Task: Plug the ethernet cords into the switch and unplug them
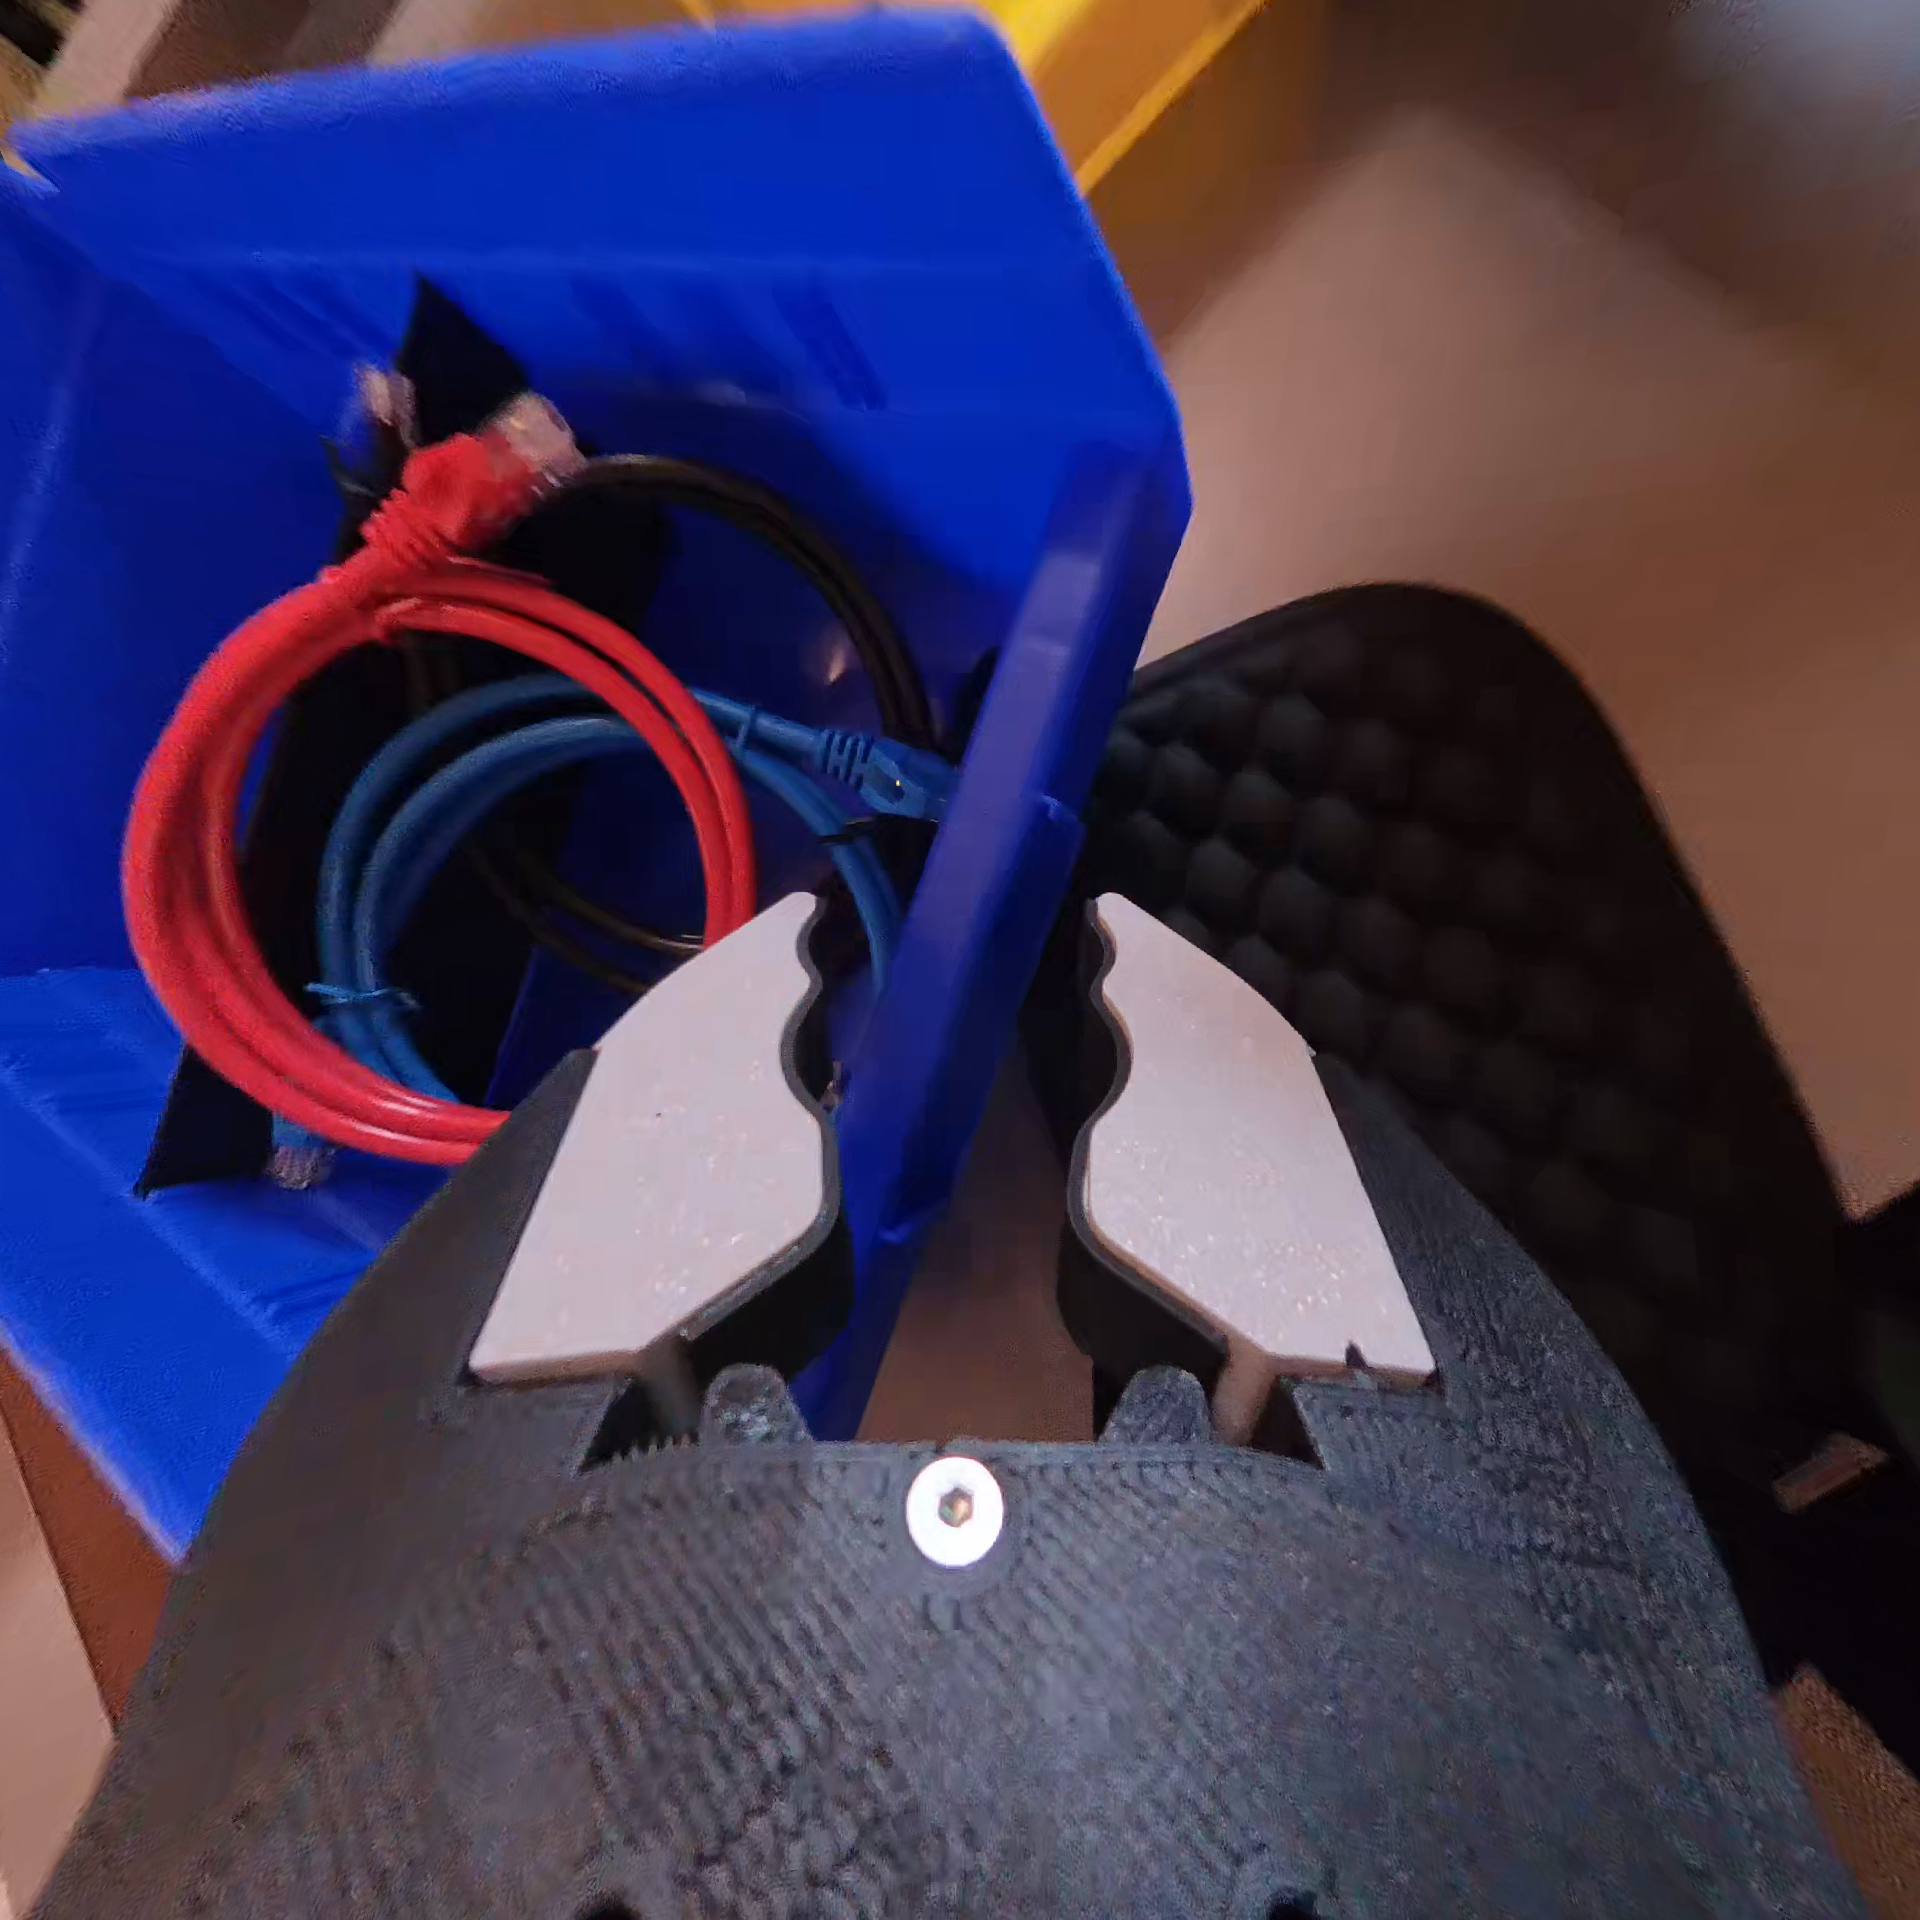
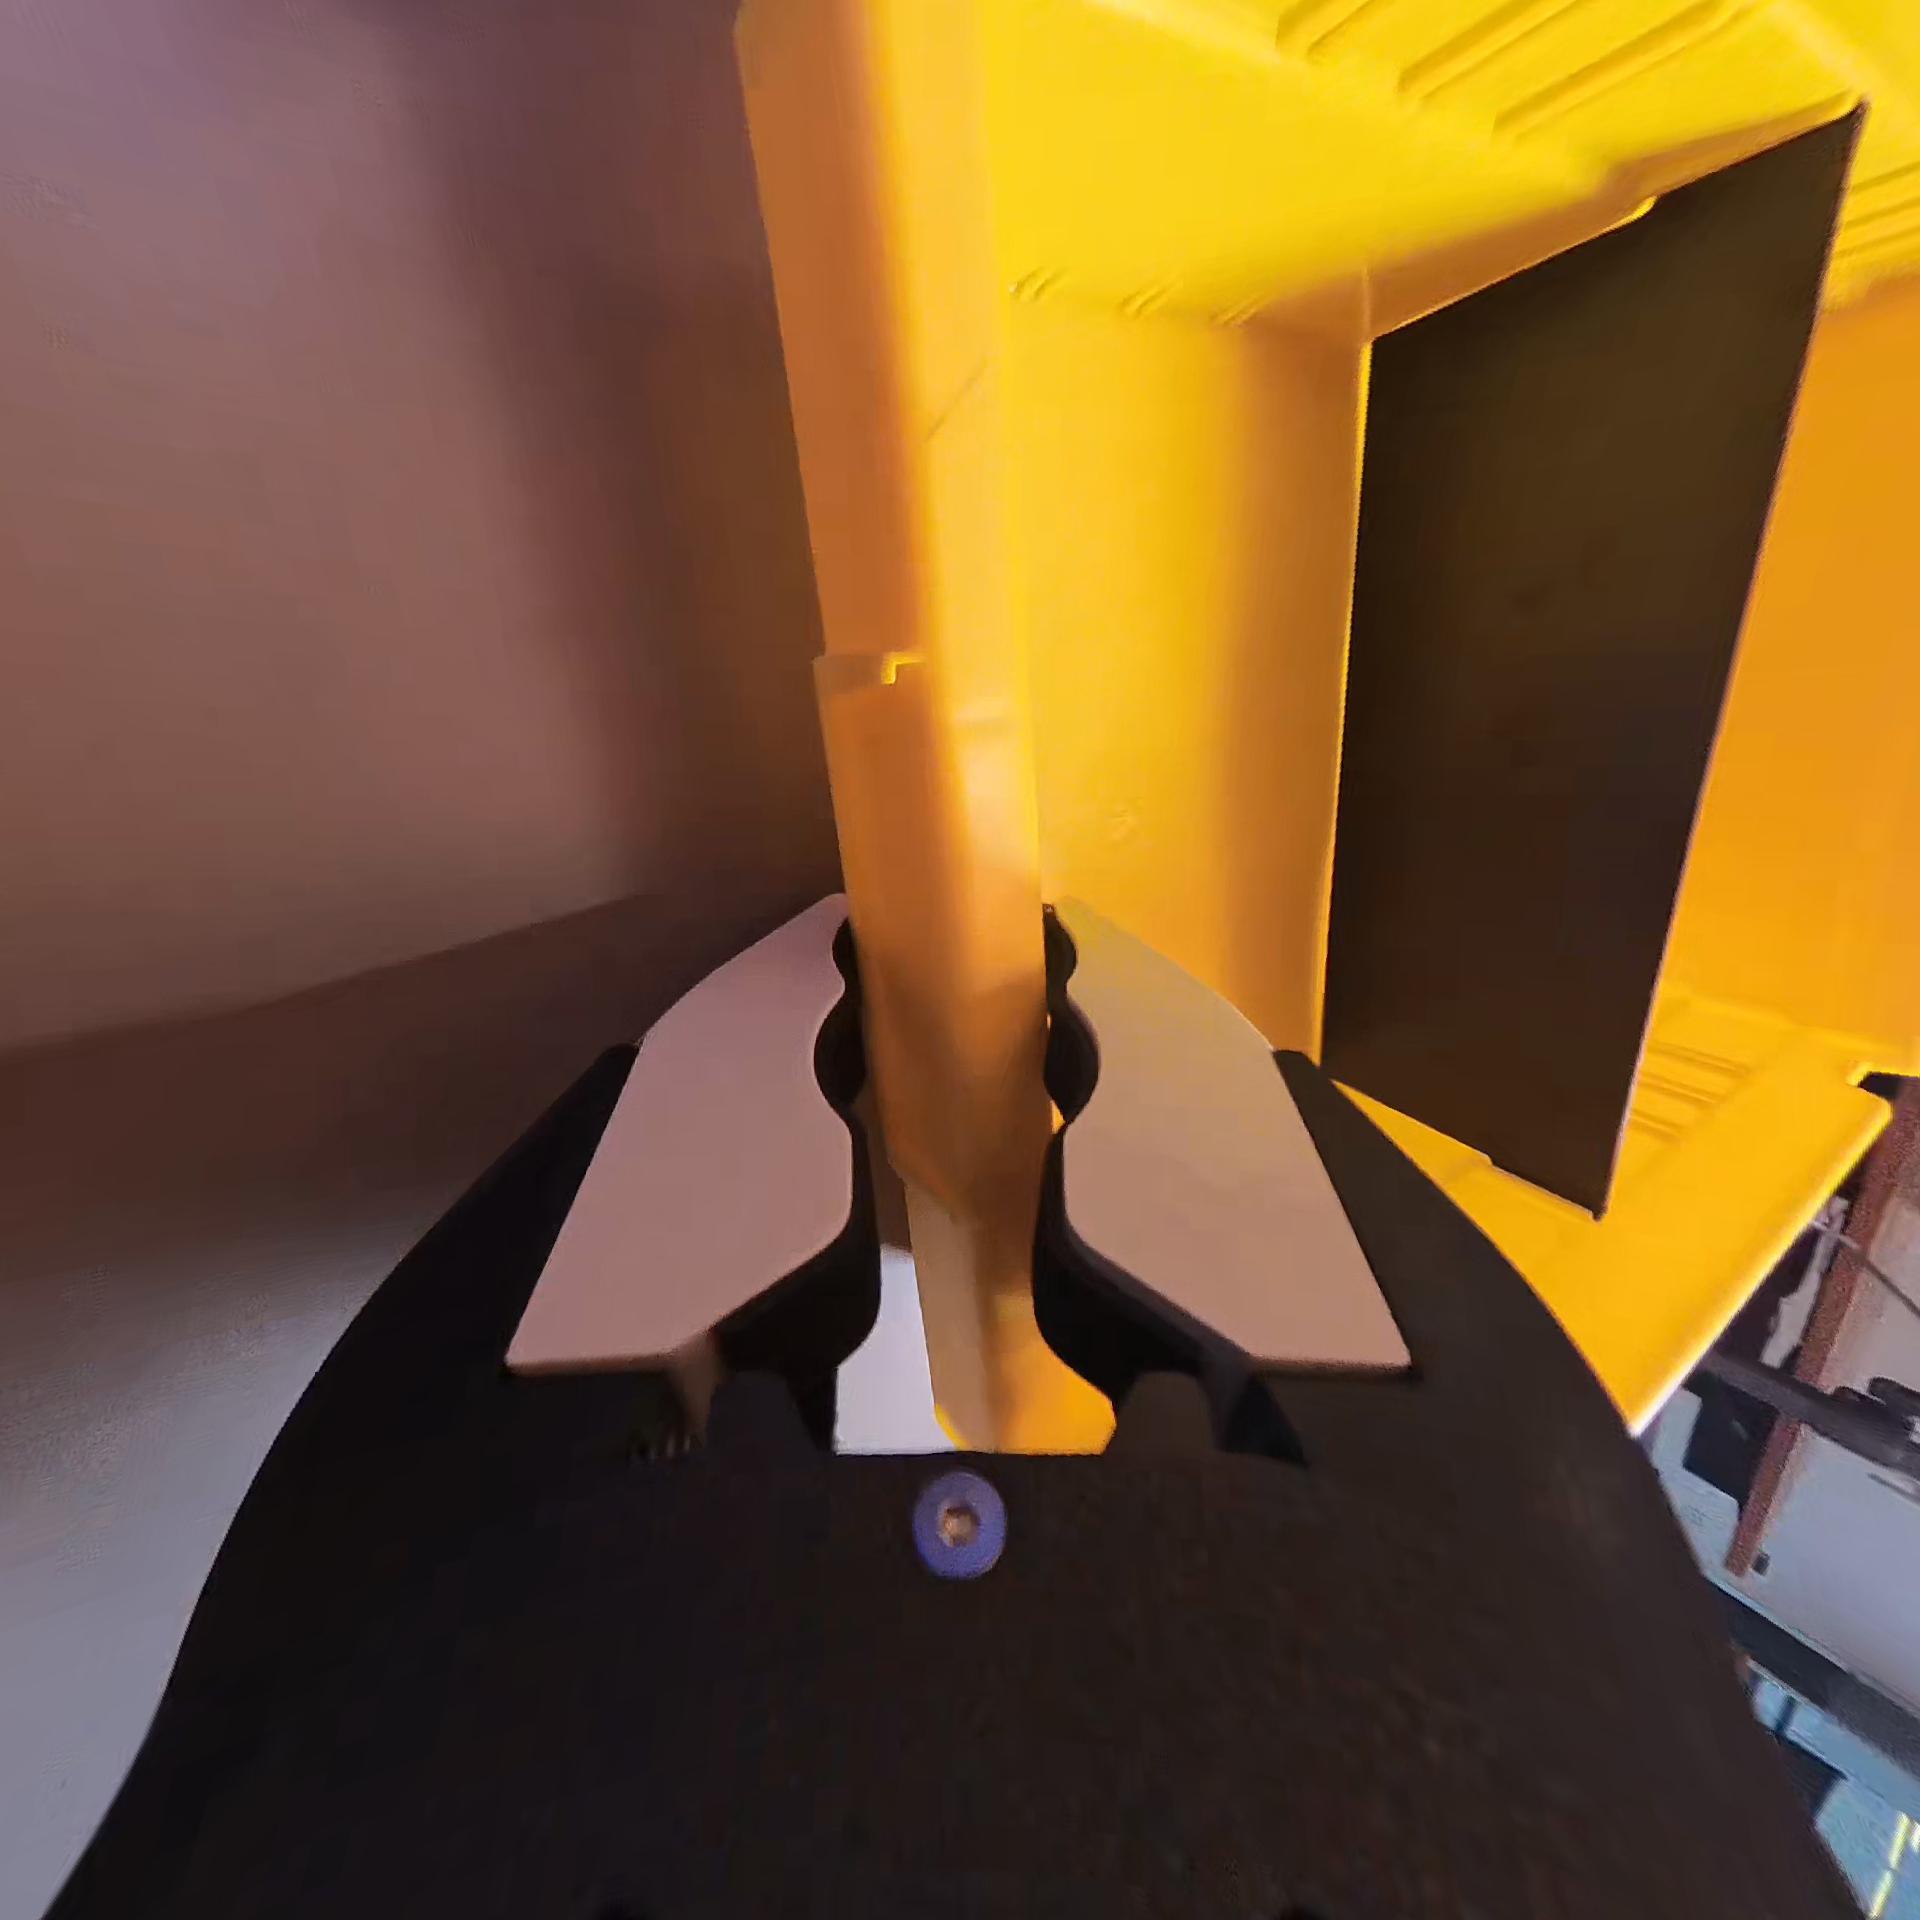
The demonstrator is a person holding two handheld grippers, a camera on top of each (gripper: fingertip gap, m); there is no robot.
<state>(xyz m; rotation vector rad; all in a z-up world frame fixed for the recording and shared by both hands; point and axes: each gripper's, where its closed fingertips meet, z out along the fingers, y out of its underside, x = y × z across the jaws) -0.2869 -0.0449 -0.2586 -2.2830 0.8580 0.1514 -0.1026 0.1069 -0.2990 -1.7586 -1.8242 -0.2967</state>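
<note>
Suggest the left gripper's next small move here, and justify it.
Probably close the left gripper on the blue bin wall: its fingers straddle that wall with gaps either side, while the right gripper already clamps the yellow bin wall.

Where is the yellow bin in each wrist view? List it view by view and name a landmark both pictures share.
Left wrist view: only a corner of the yellow bin shows, at the top edge behind the blue bin.
Right wrist view: it fills the centre and right; the right gripper is shut on its near wall.
Shared landmark: the yellow bin itself; no other thing plainly shows in both views.
</note>
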